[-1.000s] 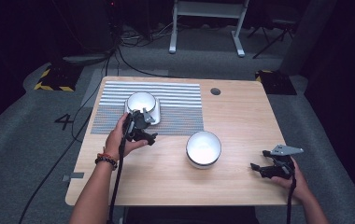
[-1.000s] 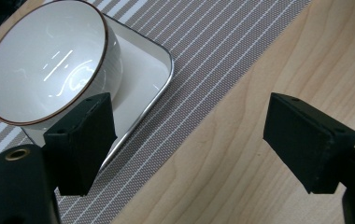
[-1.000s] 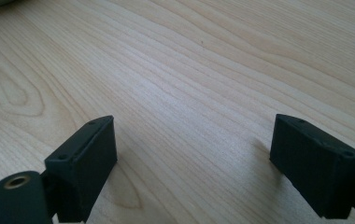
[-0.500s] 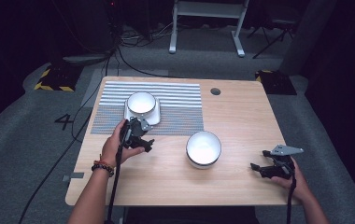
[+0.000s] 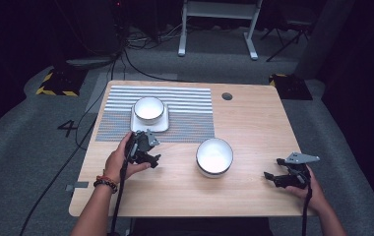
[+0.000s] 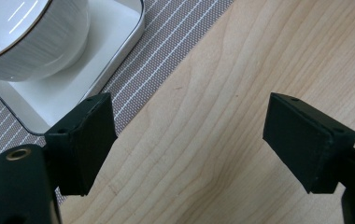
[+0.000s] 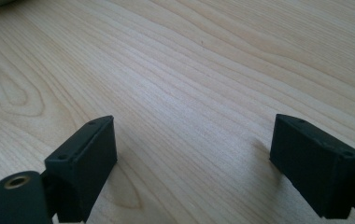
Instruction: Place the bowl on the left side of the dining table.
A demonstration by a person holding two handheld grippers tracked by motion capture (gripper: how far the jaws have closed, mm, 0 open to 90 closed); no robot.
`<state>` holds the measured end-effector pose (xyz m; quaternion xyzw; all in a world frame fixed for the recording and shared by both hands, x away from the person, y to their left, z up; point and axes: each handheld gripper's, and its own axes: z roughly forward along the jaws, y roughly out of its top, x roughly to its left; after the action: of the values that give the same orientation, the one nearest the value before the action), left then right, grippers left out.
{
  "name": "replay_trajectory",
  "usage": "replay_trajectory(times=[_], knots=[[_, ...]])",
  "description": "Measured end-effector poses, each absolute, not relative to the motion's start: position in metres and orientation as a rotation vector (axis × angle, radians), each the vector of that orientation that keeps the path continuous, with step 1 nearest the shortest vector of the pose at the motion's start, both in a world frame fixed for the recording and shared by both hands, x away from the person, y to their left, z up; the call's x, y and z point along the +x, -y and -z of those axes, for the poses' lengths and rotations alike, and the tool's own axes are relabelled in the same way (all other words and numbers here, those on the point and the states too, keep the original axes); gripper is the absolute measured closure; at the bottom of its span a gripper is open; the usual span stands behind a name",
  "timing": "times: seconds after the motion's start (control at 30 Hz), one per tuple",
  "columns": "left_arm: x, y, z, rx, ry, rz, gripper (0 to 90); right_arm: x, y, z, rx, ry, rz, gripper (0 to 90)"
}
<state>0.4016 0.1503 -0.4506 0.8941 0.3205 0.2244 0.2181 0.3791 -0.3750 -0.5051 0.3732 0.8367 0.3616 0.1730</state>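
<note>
A white bowl [image 5: 149,108] stands on a white square plate [image 5: 148,124] on the striped placemat [image 5: 185,115]. The same bowl [image 6: 31,35] and plate [image 6: 96,60] sit at the upper left of the left gripper view. My left gripper [image 5: 148,158] hovers over bare wood just in front of the placemat, near the plate's front edge, open with nothing between its jaws [image 6: 189,140]. A second white bowl [image 5: 214,156] stands on the wood mid-table. My right gripper [image 5: 273,178] rests low near the table's front right, open and empty [image 7: 194,158].
The wooden table [image 5: 254,132] has a round cable hole [image 5: 227,96] at the back right. Cables trail off the front edge from both grippers. A white stand [image 5: 219,19] and cables lie on the floor behind the table.
My left gripper has drawn back from the bowl on the plate toward the front of the table and sunk a little. The right gripper has stayed put.
</note>
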Motion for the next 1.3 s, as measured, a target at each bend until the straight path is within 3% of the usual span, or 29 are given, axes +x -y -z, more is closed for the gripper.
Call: replay_trajectory(times=[1.3], knots=[[0.359, -0.158, 0.471, 2.436, -0.878, -0.632, 16.8, 0.379, 0.375, 0.505, 1.057, -2.375, -1.025, 14.8]])
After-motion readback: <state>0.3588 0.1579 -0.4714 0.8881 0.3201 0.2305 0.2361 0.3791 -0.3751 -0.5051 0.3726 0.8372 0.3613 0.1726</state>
